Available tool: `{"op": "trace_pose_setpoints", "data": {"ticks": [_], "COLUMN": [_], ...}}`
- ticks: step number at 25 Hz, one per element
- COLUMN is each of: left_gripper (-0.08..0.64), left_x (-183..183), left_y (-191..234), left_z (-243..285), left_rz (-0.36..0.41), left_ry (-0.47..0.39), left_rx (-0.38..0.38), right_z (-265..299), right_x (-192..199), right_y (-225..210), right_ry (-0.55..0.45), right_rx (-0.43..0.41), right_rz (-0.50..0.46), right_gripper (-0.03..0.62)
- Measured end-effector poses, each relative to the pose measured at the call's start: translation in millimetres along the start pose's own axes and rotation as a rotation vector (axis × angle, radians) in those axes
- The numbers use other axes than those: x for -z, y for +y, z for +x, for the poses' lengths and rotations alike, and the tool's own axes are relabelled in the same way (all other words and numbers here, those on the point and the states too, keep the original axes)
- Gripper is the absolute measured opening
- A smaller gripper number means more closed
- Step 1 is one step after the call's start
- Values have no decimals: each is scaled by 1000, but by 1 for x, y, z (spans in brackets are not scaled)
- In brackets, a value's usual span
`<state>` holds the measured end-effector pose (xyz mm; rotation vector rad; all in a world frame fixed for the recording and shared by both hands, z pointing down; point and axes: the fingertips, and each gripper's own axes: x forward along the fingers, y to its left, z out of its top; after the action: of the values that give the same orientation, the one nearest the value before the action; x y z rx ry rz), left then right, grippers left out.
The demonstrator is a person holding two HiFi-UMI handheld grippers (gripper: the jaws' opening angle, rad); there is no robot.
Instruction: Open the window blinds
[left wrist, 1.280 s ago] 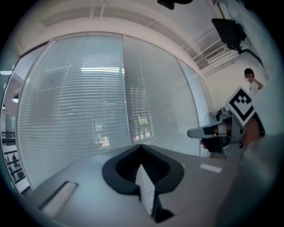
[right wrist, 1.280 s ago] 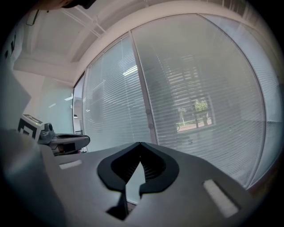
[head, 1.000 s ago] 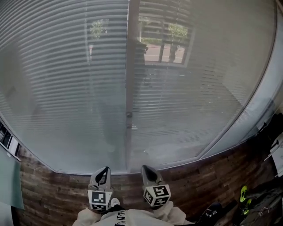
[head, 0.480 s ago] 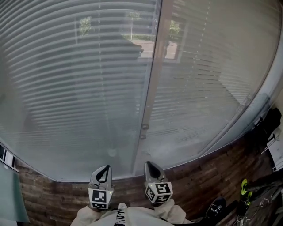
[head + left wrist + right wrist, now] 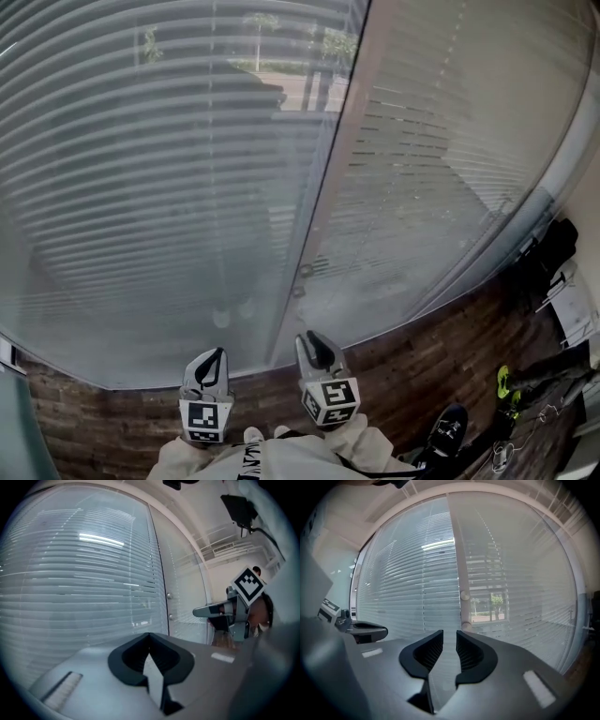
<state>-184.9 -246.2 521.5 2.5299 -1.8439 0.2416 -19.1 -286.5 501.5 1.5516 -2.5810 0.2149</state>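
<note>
Head view has swung round since a second ago: the upright post (image 5: 330, 178) between the two panes was dead vertical mid-picture back then, and now it leans off toward the upper right, with more of the left pane showing. The right gripper (image 5: 314, 339) was pinched tight before and its jaws have just been opening. Its own view shows them a little way apart with nothing between them, just the window beyond. The left gripper (image 5: 214, 354) has its jaws pressed together, also on nothing. Both grippers are held low in front of the person, side by side, pointing at the bottom of the window, near the glass but not touching anything. The blinds (image 5: 131, 187) are down over both panes, slats running all the way to the bottom edge. Bits of trees (image 5: 258, 23) outside show between the slats near the top. Two small pale pulls (image 5: 222, 319) hang on thin cords in front of the left pane, just above the left gripper and apart from it. A couple of little round knobs (image 5: 305, 272) sit low on the post. Dark wood floor (image 5: 412, 370) runs under the window, and there's a black shoe (image 5: 448, 427) off to the right.
</note>
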Motion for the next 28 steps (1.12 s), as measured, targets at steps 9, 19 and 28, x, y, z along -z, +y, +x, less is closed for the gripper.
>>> {"op": "trace_pose_setpoints", "data": {"ticks": [9, 19, 28], "left_gripper": [0, 0, 0], "left_x": [10, 13, 14], "left_y": [-15, -29, -28], "left_z": [7, 9, 8], "left_rz": [1, 4, 1], "left_ry": [15, 25, 19], "left_rx": [44, 68, 63], "right_z": [40, 78, 90], "right_x": [-36, -74, -77], "right_y": [-4, -23, -18], "right_ry": [0, 14, 52], "right_rx": [-28, 92, 139], "right_rz": [-381, -915, -1246], "right_gripper": [233, 256, 252]}}
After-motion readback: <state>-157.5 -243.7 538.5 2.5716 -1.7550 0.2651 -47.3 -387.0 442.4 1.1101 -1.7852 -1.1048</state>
